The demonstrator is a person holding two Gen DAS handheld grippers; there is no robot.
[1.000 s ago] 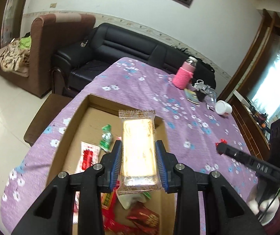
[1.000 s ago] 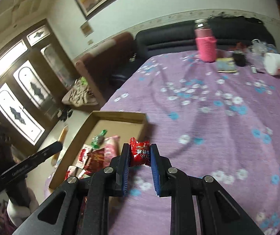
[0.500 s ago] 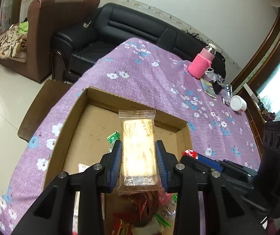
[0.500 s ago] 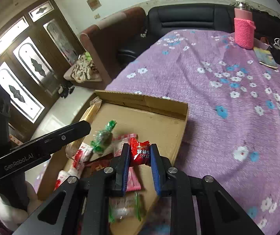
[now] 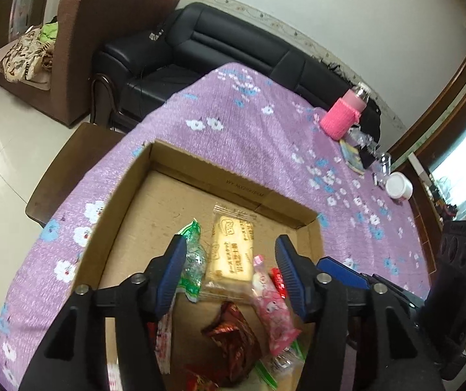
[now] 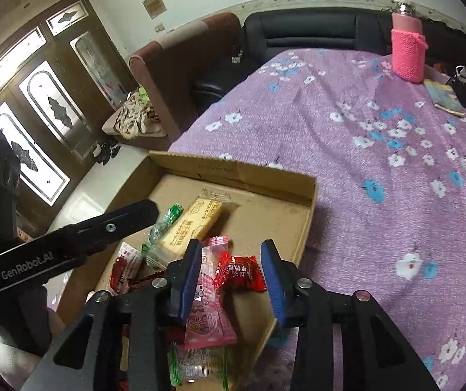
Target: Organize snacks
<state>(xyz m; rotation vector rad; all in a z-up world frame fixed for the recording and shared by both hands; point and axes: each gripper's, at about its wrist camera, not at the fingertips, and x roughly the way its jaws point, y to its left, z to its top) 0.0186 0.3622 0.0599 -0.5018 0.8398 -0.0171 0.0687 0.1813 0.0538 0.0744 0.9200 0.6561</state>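
Observation:
A shallow cardboard box [image 5: 200,171] lies on the purple flowered tablecloth and shows in the right wrist view too [image 6: 242,171]. My left gripper [image 5: 231,273] is open above it; the yellow biscuit packet [image 5: 233,251] lies free in the box between the jaws, also seen from the right [image 6: 192,224]. My right gripper [image 6: 229,277] is open over the box's right side; the red candy [image 6: 239,272] sits between its jaws, apart from both pads. A pink packet [image 6: 208,306], green candy [image 5: 190,254] and other wrappers lie in the box.
A pink-sleeved bottle [image 6: 407,50], a booklet [image 6: 444,97], keys and a white jar [image 5: 399,185] stand at the table's far end. A black sofa [image 5: 233,52] and a brown armchair [image 5: 102,32] stand behind. A wooden stool [image 5: 70,169] stands left of the table.
Both grippers have opened. The yellow biscuit packet has dropped from the left gripper into the box, and the red candy has been let go by the right gripper over the box.

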